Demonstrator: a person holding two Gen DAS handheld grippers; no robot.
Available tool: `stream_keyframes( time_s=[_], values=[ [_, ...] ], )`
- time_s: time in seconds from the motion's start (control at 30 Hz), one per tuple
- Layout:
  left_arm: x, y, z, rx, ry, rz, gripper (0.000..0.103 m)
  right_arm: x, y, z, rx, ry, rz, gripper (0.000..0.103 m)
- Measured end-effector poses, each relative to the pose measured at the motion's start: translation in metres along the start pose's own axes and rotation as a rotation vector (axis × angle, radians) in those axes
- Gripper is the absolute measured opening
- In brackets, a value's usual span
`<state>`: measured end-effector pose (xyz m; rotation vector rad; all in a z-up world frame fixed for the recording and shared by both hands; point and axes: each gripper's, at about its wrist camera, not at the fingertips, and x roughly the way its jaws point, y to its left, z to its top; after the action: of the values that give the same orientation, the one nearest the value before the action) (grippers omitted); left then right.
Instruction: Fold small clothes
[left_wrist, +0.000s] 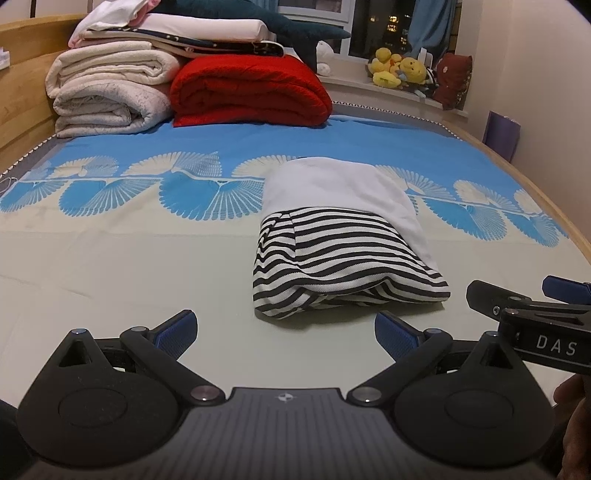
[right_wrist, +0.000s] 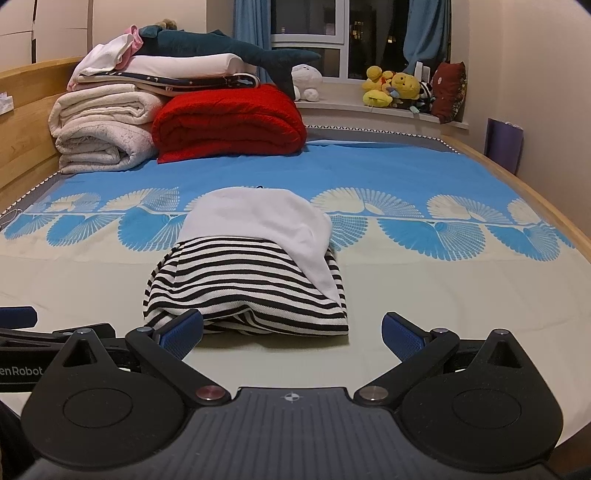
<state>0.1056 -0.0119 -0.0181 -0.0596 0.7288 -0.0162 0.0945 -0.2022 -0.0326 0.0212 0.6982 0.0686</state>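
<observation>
A small folded garment (left_wrist: 343, 258), black-and-white striped with a white part folded over its far side, lies on the bed sheet (left_wrist: 129, 266). It also shows in the right wrist view (right_wrist: 251, 280). My left gripper (left_wrist: 284, 334) is open and empty, just short of the garment's near edge. My right gripper (right_wrist: 293, 334) is open and empty, its left fingertip (right_wrist: 184, 332) close to the garment's near left corner. The right gripper also shows at the right edge of the left wrist view (left_wrist: 517, 295).
At the far left of the bed stand folded cream blankets (left_wrist: 107, 96) and a red blanket (left_wrist: 247, 92), with a stack of linens and a plush shark on top. Plush toys (left_wrist: 402, 70) sit on the windowsill. A wooden bed rail (left_wrist: 546, 192) runs along the right.
</observation>
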Motion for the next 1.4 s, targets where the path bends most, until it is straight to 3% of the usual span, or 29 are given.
stream_keyframes(
  time_s=[1.4],
  values=[
    [0.0021, 0.0, -0.0025, -0.004, 0.007, -0.007, 0.102, 0.0017, 0.0002, -0.0001, -0.005, 0.004, -0.004, 0.102]
  ],
)
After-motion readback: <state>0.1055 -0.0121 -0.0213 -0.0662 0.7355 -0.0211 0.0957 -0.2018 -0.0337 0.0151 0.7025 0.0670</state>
